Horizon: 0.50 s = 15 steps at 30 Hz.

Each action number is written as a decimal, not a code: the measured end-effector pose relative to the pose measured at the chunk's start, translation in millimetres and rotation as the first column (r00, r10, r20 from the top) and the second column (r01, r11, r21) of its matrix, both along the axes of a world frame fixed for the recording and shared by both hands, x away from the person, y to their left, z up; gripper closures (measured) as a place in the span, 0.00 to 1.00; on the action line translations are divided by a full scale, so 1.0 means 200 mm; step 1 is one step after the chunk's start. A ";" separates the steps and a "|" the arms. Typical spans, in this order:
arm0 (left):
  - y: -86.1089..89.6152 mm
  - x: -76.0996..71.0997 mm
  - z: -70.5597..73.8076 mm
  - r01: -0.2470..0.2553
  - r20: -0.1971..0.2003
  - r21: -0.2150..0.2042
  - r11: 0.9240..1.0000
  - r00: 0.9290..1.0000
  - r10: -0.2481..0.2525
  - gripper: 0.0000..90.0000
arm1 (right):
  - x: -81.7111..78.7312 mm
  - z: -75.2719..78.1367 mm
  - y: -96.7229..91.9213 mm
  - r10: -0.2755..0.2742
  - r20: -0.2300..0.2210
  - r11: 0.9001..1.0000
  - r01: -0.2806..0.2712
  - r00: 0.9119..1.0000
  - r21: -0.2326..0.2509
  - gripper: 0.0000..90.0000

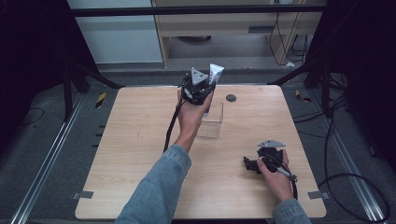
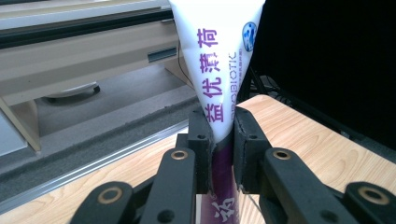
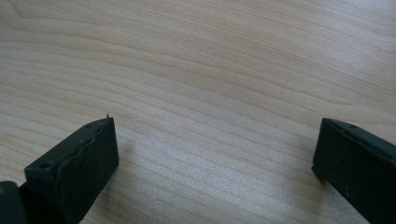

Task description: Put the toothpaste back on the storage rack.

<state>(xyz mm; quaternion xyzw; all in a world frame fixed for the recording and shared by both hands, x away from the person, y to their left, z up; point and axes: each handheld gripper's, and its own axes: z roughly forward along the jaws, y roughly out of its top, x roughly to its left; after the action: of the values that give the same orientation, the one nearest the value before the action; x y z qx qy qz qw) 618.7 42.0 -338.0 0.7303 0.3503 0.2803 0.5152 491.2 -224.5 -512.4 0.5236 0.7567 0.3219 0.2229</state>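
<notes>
In the high view, the person's left hand (image 1: 190,114) reaches forward over the middle of the wooden table (image 1: 140,154) and holds the left gripper (image 1: 201,88) above a clear plastic box (image 1: 212,122) that stands on the tabletop. A white toothpaste tube (image 1: 215,72) sticks up and away from that gripper, its flat crimped end uppermost, over the far edge of the table. The right hand (image 1: 276,175) rests near the table's front right corner with the right gripper (image 1: 247,163) low over the wood, well apart from the box, its jaws pointing left. A small dark round mark (image 1: 230,98) lies on the table just beyond the box. In the left gripper view, the two black jaws are clamped on the toothpaste tube (image 2: 219,70), pressing its sides where the white upper part meets the purple lower part; purple lettering runs along the tube, and the table edge and grey floor lie behind it. In the right gripper view, the jaws stand wide apart with nothing between them, over bare wood grain (image 3: 210,84).
</notes>
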 end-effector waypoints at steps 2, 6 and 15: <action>0.01 0.00 -0.02 -0.005 -0.003 -0.004 1.000 1.000 0.005 0.88 | 0.00 0.00 0.00 0.002 0.001 1.000 -0.002 1.000 -0.001 0.00; 0.02 0.01 -0.04 -0.009 -0.007 -0.004 1.000 1.000 0.009 0.88 | 0.00 0.00 0.00 0.000 0.000 1.000 0.000 1.000 0.001 0.00; 0.03 0.01 -0.07 -0.017 -0.013 -0.017 1.000 1.000 0.016 0.88 | 0.00 0.00 0.00 0.001 0.001 1.000 -0.001 1.000 -0.001 0.00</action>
<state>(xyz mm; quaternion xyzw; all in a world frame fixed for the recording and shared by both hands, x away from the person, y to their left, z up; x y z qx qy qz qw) 620.5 47.3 -351.9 0.7247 0.3620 0.2769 0.5168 491.3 -224.7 -512.3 0.5231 0.7570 0.3217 0.2234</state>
